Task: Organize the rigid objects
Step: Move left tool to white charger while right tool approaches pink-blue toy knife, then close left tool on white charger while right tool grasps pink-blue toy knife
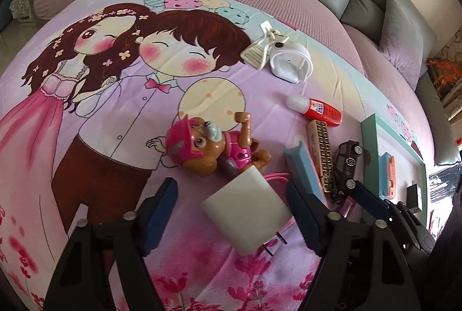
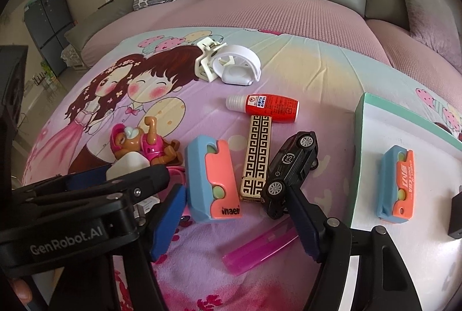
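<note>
The left gripper hangs over the white charger, its fingers released and straddling the block: one pad stands clear at its 9 o'clock, the other just beside its 3 o'clock edge, and no pad visibly presses on it. The right gripper is likewise released, with the blue-and-coral block just inside its left finger, the black toy car by its right finger, and the gold-patterned harmonica between those two. All lie on the cartoon bedspread, and the white tray at 3 o'clock of the pile already holds a matching block. Trouble is likely from crowding: closing the right fingers here could catch the car or the pink strip along with the block, or shove the harmonica aside. The charger's prongs point toward the camera and a pink cable runs under it, so a lift may drag the cable and nudge the pup figure at 12 o'clock. The two grippers also sit nearly touching and could collide. Readable writing: "GenRobot.AI" on the left gripper's body, "inaer" on the near block, "CS" on the car's hood; the red bottle's label is too small to read.
</note>
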